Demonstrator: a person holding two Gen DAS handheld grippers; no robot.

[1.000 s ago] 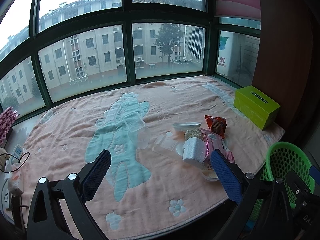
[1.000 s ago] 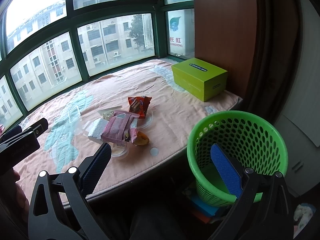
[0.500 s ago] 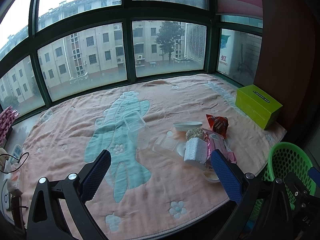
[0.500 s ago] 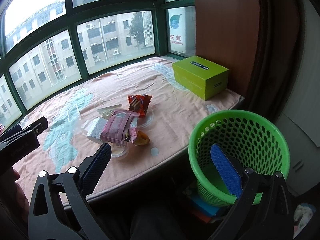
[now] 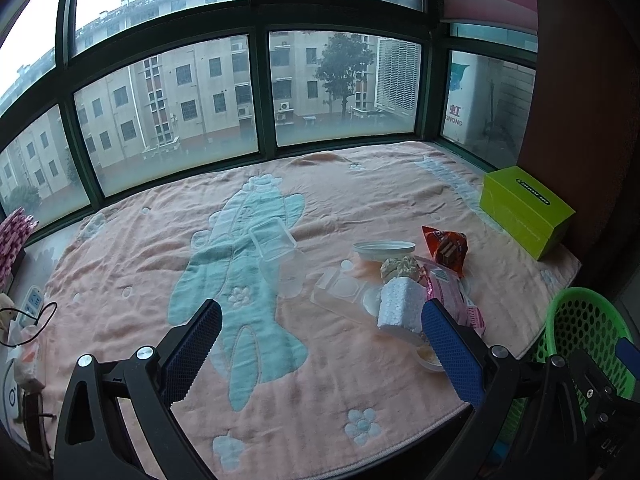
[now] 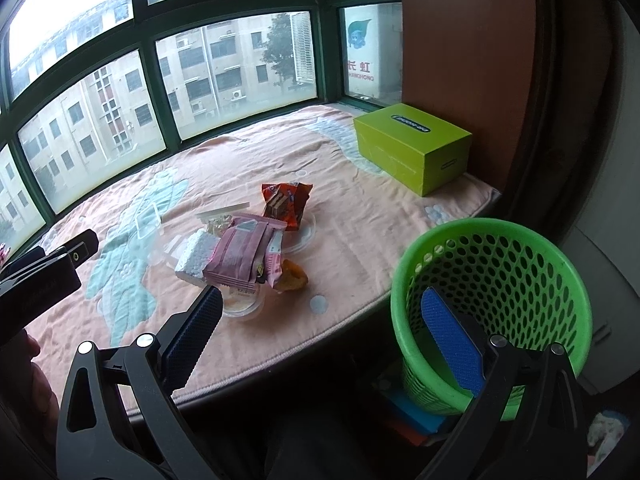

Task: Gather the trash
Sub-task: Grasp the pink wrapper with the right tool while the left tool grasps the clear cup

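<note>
- Trash pile (image 6: 248,248) sits mid-blanket toward the front edge, all touching or overlapping: pink wrapper (image 6: 240,250) on top, white foam block (image 6: 196,256) at its left, red snack bag (image 6: 286,202) behind, orange scrap (image 6: 294,278) in front, clear plastic cup (image 5: 280,256) lying on its side a bit apart to the left.
- Green basket (image 6: 492,304) stands on the floor just past the blanket edge, right of the pile; looks empty as far as I can see in.
- Vs 1 s ago: barely anything. Pile is unmoved, nothing picked up; both views shift only slightly, so hands are more or less hovering.
- Left gripper (image 5: 320,344): jaws wide apart, nothing between them, short of the foam block.
- Right gripper (image 6: 324,332): also spread and empty, between pile and basket.
- Meaning: I'd say collection hasn't begun; first grab is next, prob. the foam block or pink wrapper.
- Green box (image 6: 412,148) by the wall is well apart from the pile, prob. not trash.
</note>
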